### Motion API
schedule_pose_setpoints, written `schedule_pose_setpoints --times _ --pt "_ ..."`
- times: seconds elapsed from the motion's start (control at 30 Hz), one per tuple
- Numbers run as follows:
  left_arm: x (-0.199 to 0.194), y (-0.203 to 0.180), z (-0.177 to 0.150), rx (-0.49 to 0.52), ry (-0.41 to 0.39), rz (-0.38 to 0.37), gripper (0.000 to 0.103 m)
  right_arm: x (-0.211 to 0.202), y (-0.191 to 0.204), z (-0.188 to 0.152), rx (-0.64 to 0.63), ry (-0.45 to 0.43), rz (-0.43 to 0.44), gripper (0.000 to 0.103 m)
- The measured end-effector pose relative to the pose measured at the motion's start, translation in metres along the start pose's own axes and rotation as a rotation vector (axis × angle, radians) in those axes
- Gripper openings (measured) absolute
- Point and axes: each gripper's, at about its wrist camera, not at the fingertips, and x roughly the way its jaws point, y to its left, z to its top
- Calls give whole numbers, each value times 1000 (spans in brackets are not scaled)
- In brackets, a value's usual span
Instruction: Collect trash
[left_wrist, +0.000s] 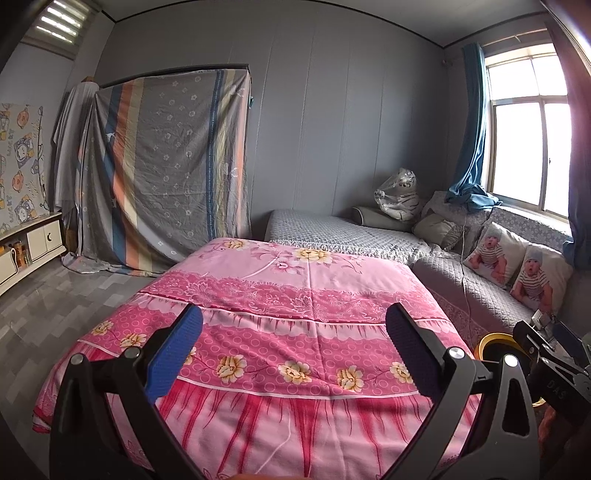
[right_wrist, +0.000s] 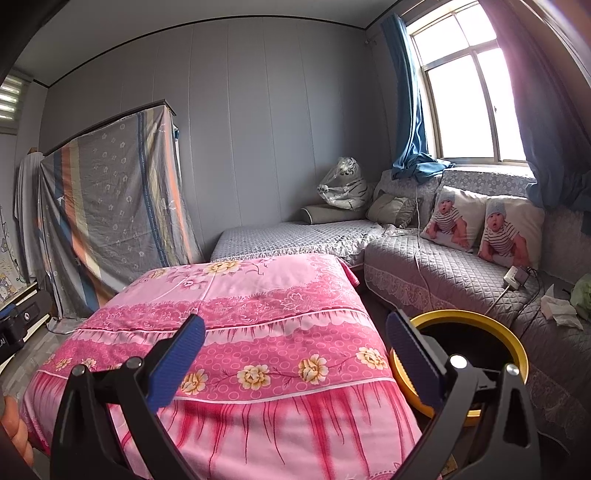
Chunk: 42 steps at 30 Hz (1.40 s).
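A yellow-rimmed bin (right_wrist: 480, 321) with a dark inside stands on the floor between the pink-covered table (right_wrist: 240, 332) and the grey sofa (right_wrist: 443, 273). Crumpled white tissue (right_wrist: 559, 310) and a light green wad (right_wrist: 583, 291) lie on the sofa seat at the far right. My right gripper (right_wrist: 295, 354) is open above the table's right half, its right finger overlapping the bin's rim. My left gripper (left_wrist: 293, 350) is open over the pink cloth (left_wrist: 295, 314), holding nothing. In the left wrist view only a sliver of the bin (left_wrist: 495, 341) shows, beside the other gripper's body (left_wrist: 554, 354).
A white power strip with a cable (right_wrist: 515, 277) lies on the sofa near two baby-print cushions (right_wrist: 484, 225). A bagged plush tiger (right_wrist: 343, 184) sits in the corner. A sheet-draped wardrobe (left_wrist: 162, 173) and a low white cabinet (left_wrist: 33, 243) line the left side.
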Motion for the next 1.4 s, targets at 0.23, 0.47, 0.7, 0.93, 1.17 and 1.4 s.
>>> schedule_pose_setpoints --times 0.23,0.47,0.7,0.93,1.17,1.4 --pt "1 -1 -1 1 9 -5 95 2 1 -2 0 6 3 95" --pt "2 -2 -2 -1 16 -7 95 4 -1 -3 4 16 6 95" --pt "4 -3 -3 0 27 -15 95 5 -1 -4 5 22 5 95" --pt "7 -3 -3 -3 34 -18 95 6 -2 -5 6 25 7 95" --pt "8 -4 -4 -2 39 -21 95 7 -2 -7 10 36 6 95" --pt "8 -3 -4 -2 39 -20 95 9 -3 -7 11 41 6 95"
